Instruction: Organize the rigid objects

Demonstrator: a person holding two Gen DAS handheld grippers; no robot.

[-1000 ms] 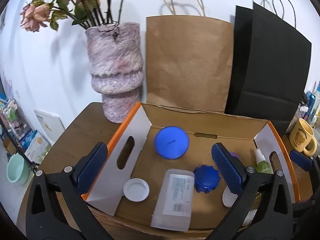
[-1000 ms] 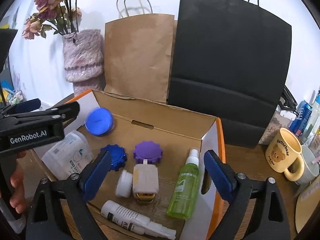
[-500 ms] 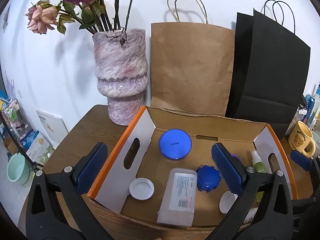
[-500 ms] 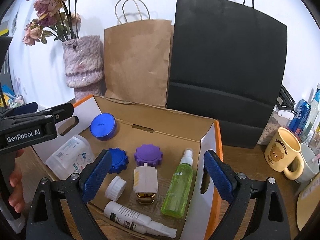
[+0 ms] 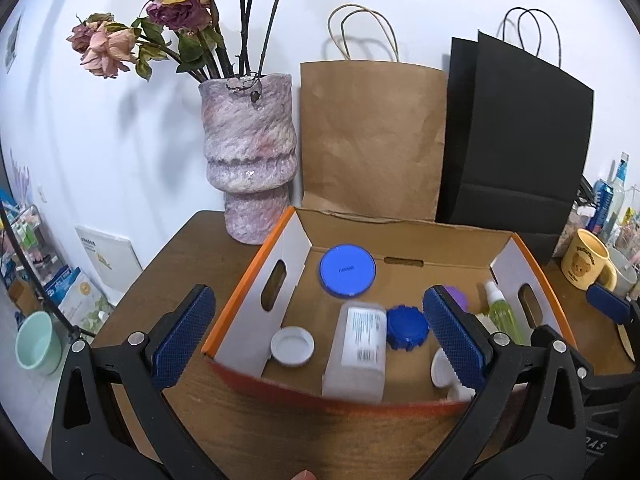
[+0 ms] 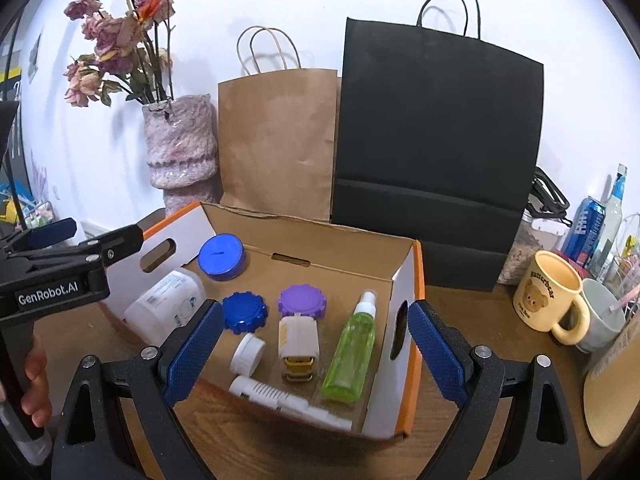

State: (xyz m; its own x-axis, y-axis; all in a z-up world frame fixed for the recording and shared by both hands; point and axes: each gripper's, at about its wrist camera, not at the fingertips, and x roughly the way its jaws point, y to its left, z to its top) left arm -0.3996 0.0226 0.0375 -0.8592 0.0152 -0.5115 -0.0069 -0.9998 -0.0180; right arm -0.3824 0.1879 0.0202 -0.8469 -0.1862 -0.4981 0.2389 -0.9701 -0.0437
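Surroundings: wooden table [image 5: 168, 280] carries a mottled pink vase [image 5: 250, 156] of dried roses, a brown paper bag [image 5: 372, 140] and a black paper bag [image 6: 436, 152], all standing behind the box against the white wall.
Right side of table: yellow mug [image 6: 550, 294] with a bear picture, a grey cup [image 6: 602, 316] touching it, a blue can [image 6: 586, 226] behind.
Box: open cardboard box [image 6: 404, 360] with orange edges and a hand-slot in each end wall; its near wall stands between both grippers and the contents.
Contents, left part: white cap [image 5: 292, 346], clear tub [image 5: 356, 350] lying on its side with a barcode label, round blue jar [image 5: 347, 269] at the back.
Contents, right part: blue lid [image 6: 245, 312] just beside purple lid [image 6: 302, 300]; below them a small white jar [image 6: 248, 354], a beige-and-gold item [image 6: 298, 342], a green spray bottle [image 6: 352, 352] and a white tube [image 6: 280, 394] along the near wall.
Left gripper [image 5: 320, 334]: jaws spread wide, holding nothing; the white cap and clear tub lie between its pads in that view, beyond the near wall.
Right gripper [image 6: 316, 354]: jaws spread wide, empty; the spray bottle and small jar sit between its pads in view.
Writing: "GenRobot.AI" on the left gripper's body; mug lettering too small to read surely.
Person: fingers [image 6: 36, 384] wrap the left gripper's handle.
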